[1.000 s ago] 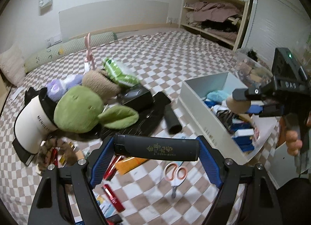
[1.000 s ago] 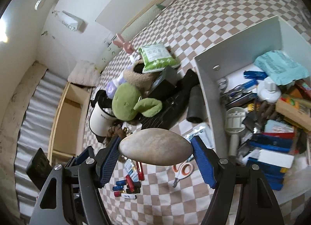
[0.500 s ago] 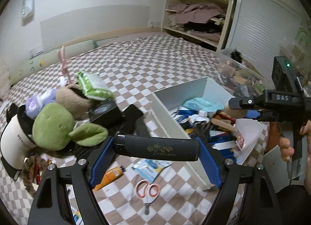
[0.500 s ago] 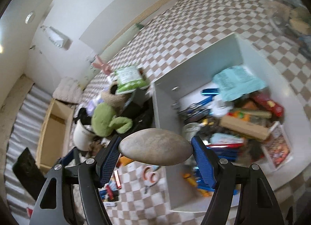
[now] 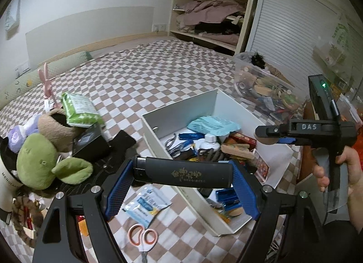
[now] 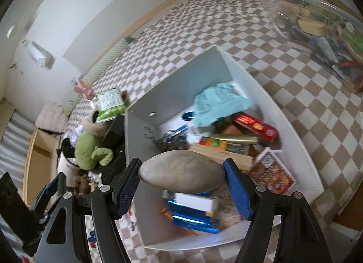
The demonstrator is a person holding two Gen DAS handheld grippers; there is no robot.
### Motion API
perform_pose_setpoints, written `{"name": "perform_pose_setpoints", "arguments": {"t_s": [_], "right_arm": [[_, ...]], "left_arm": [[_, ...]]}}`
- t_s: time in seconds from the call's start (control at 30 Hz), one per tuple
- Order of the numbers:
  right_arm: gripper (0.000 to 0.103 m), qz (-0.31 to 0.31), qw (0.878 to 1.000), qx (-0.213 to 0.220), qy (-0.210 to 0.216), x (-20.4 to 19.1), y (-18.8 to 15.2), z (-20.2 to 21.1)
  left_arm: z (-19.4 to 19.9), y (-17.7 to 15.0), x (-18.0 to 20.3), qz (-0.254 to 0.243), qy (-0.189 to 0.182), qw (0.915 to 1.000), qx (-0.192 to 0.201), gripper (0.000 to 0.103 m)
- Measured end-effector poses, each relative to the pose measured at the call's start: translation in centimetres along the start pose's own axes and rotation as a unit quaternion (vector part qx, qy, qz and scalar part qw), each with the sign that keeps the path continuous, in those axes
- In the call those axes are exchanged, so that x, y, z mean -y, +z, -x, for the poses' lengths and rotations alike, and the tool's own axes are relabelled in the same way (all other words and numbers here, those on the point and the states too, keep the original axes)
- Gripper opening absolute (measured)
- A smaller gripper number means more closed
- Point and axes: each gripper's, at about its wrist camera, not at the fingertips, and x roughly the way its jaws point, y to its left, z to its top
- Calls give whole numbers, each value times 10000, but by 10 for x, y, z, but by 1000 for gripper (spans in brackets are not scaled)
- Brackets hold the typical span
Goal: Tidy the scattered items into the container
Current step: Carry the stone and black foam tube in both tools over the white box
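Left wrist view: a soft green plush (image 5: 45, 160) and orange-handled scissors (image 5: 143, 236) lie on the checked bedspread (image 5: 140, 74) left of the white box (image 5: 181, 108), whose cluttered inside leaves little bare floor. Left gripper (image 5: 183, 175) is clamped on a matte black cylinder (image 5: 186, 173) before the box's near wall. Right wrist view: right gripper (image 6: 181, 177) pinches a smooth grey oval stone (image 6: 181, 173) above the box.

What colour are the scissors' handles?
Orange-pink, on the scissors; they show best in the left wrist view.
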Motion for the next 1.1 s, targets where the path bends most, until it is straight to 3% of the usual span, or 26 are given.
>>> {"name": "perform_pose_setpoints", "arguments": {"t_s": [0.23,0.63,1.1], "right_arm": [[74,-24,9986,-206,-497,22,0,-14],[74,-272,9938,-440,-983,45,6,-40],[74,-2,9871,-564,-1498,31,17,-79]], "left_arm": [[-17,6,18,-149,-125,9998,-79,84],[-46,8,35,-301,-243,9989,-256,84],[-62,6,34,-342,-276,9981,-423,84]]}}
